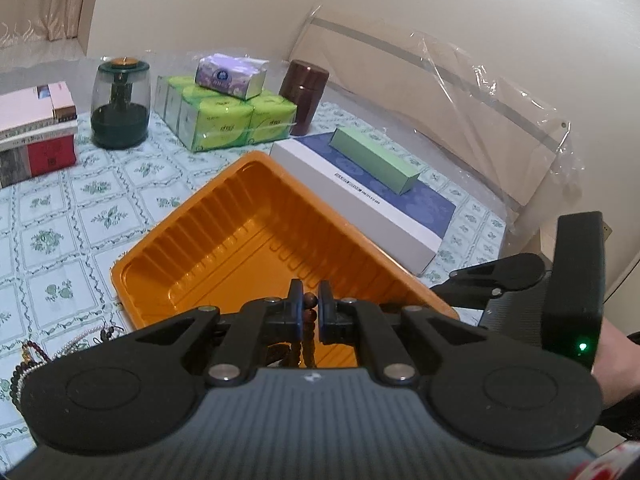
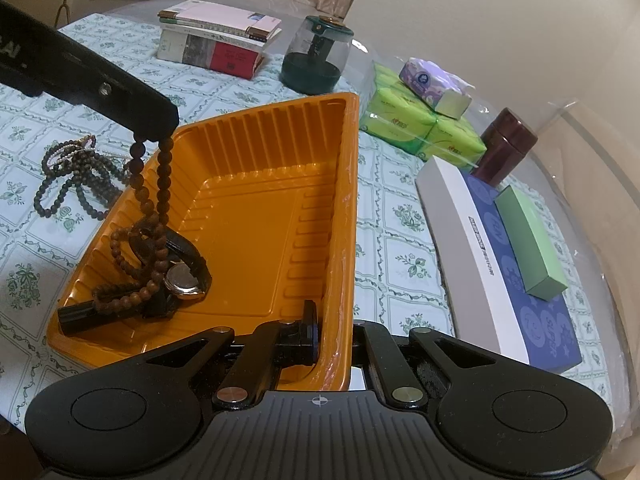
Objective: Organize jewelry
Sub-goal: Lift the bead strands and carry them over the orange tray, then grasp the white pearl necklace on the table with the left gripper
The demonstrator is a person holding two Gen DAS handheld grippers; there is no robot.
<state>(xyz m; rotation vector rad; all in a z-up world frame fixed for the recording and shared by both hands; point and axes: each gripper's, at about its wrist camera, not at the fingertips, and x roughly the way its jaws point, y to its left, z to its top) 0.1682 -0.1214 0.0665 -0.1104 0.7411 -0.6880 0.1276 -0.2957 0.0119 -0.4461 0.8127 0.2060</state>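
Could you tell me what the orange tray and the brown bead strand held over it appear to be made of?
Orange tray: looks like thin moulded plastic, glossy, with ribbed walls and sheen on the floor. Brown bead strand: probably wood, going by the matte, warm brown round beads, though resin cannot be ruled out. It hangs from the left gripper; the right gripper clamps the tray's wall.

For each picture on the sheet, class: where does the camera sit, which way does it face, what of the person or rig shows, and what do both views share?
Left wrist: sits on the left gripper, facing across the orange tray toward the wall; its fingers pinch a brown bead strand; the right gripper's body and the person's wrist show at right.
Right wrist: sits on the right gripper, clamped on the tray's rim, facing along the tray; the left gripper dangles the beads over a watch.
Shared: tray, beads, green tissue packs, books.
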